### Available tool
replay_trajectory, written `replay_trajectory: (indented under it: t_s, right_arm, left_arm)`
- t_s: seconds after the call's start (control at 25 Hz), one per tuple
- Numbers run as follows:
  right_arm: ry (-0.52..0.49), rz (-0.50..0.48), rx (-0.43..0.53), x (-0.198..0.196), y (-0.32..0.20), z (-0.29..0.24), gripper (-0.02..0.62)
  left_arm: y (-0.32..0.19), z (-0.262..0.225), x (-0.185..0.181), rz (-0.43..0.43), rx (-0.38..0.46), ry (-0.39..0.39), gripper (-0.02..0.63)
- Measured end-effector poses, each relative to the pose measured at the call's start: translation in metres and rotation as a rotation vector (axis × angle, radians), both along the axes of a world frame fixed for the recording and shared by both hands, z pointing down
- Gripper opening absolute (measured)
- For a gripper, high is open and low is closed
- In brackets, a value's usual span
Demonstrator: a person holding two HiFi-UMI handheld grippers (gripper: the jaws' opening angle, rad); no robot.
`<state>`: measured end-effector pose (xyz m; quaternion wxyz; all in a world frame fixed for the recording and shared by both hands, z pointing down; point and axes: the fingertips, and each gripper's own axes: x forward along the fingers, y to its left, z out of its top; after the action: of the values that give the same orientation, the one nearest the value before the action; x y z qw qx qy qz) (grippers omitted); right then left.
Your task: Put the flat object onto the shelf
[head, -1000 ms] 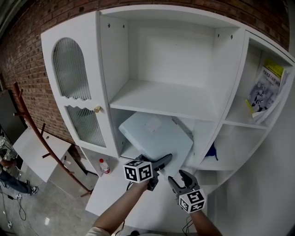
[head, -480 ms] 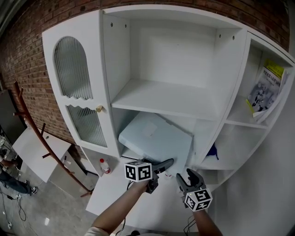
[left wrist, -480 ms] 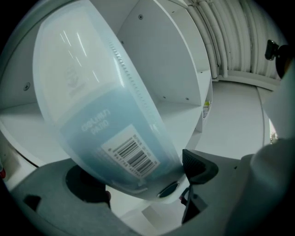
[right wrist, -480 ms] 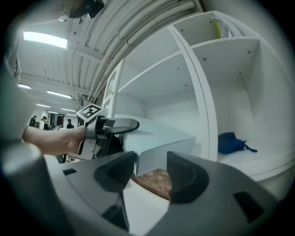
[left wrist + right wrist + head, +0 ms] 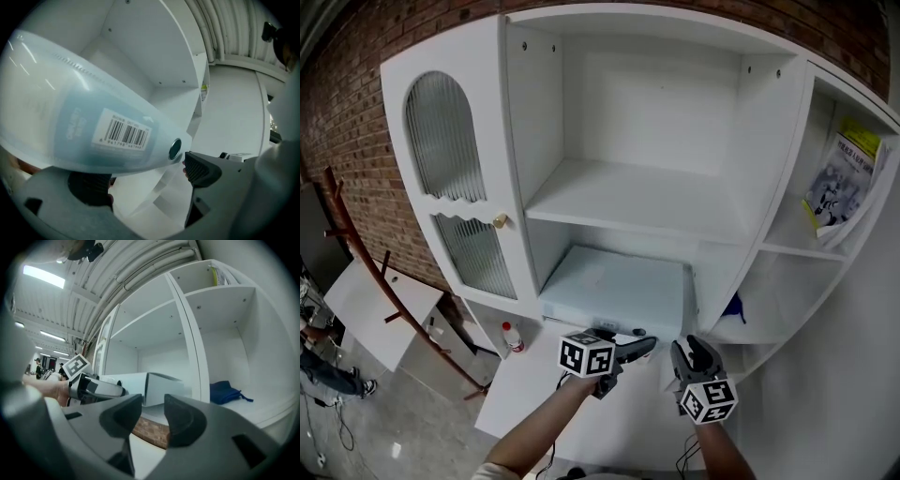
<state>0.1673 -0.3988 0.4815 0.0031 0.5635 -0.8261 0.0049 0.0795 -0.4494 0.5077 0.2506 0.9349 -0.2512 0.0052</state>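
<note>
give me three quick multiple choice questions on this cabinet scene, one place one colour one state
1. The pale blue box sits: A inside a drawer; B directly below the wide empty shelf; C on a chair.
2. The bundle to its right is: A red; B white; C dark blue.
3. The box is: A lying flat; B standing on end; C hanging.
Key: B, that shelf spans just above it; C, it shows dark blue; A, its broad face points up.

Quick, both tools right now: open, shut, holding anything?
Left tool: jaws apart around the edge of the pale blue case; grip cannot be told.
Right tool: open, empty; jaws have just been closing.
</note>
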Motion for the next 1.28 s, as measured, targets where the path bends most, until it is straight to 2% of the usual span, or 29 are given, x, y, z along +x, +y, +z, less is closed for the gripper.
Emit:
replay_trajectory:
  t_s: [0.2,0.36,0.52,0.68,1.0,1.28]
  right_arm:
    - [0.019,-0.006,-0.011,-0.001,-0.004,0.004,0.163]
    - [0.024,0.014,-0.021,-0.001,-0.010,0.005,0.158]
    - [0.021,0.015,-0.031,-0.002,-0.015,0.007,0.140]
    - [0.026,0.005,-0.033,-0.004,-0.018,0.011,0.124]
    - [0.042,0.008,-0.043,-0.008,-0.026,0.021,0.089]
    - [0.053,0.023,-0.060,-0.009,-0.037,0.026,0.084]
  left_arm:
    - [0.000,0.001,0.000,0.017,0.014,0.004,0.463]
    - [0.005,0.000,-0.002,0.058,-0.027,0.048,0.463]
    - [0.011,0.003,-0.004,0.079,-0.035,0.038,0.463]
    - [0.016,0.002,-0.012,0.093,-0.064,0.069,0.463]
    - [0.016,0.006,-0.037,0.080,-0.091,0.105,0.463]
    - [0.011,0.005,-0.067,0.031,-0.107,0.138,0.463]
